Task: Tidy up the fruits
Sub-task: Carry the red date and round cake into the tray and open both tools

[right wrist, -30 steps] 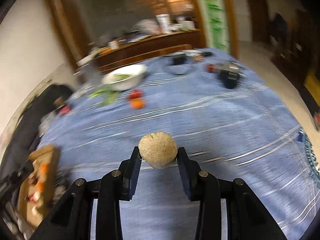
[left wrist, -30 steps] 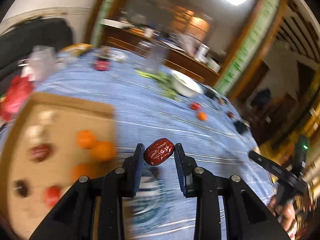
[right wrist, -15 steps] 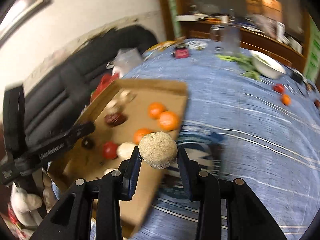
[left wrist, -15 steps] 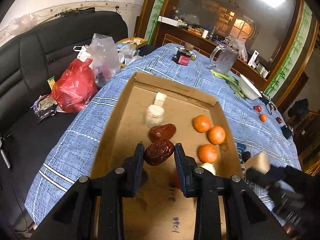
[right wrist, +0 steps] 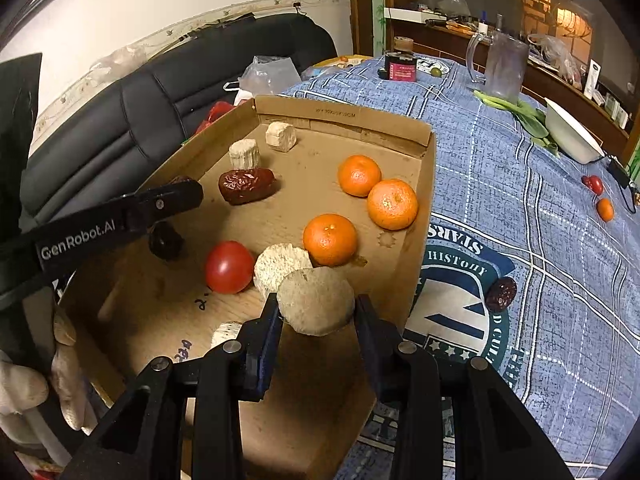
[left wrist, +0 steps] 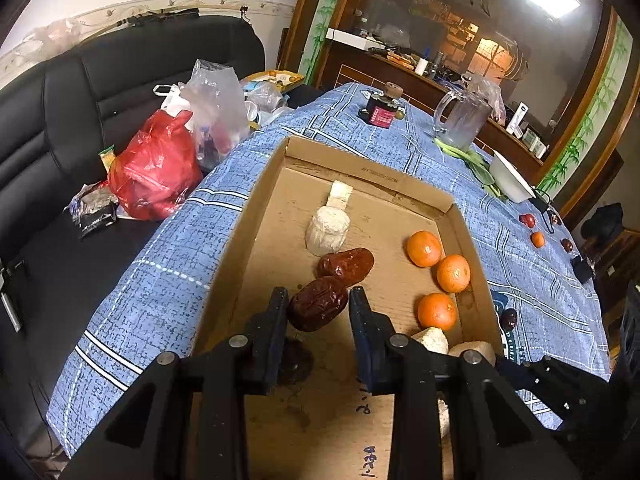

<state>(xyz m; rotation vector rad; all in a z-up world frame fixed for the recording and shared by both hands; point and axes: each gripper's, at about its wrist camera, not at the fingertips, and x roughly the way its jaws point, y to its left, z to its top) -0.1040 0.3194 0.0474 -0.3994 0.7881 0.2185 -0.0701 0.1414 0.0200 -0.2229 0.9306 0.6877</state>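
Both claws have swung in over the cardboard box [left wrist: 362,178] since half a second ago, when the right one was short of its near edge. Left claw [left wrist: 318,306] is clamped on a wrinkled dark red date [left wrist: 318,308], held above the box floor. Just ahead of its tips lies a second date [left wrist: 346,266], and beyond that two pale chunks [left wrist: 328,230] in a line toward the far wall. Ahead and to the right of this claw sit three oranges [left wrist: 452,273] near the box's right wall.

Right claw [right wrist: 316,312] is clamped on a round, pale brown rough-skinned fruit [right wrist: 316,300], over the box's near right part. Touching that fruit from just ahead and left is a pale cut piece [right wrist: 280,266]; left of that, a red tomato [right wrist: 229,267]. Directly ahead of the tips is an orange [right wrist: 330,239], with two more further on. Off to the right of this claw, outside the box, a lone date [right wrist: 501,294] lies on the blue cloth [right wrist: 520,184] covering the worktop.
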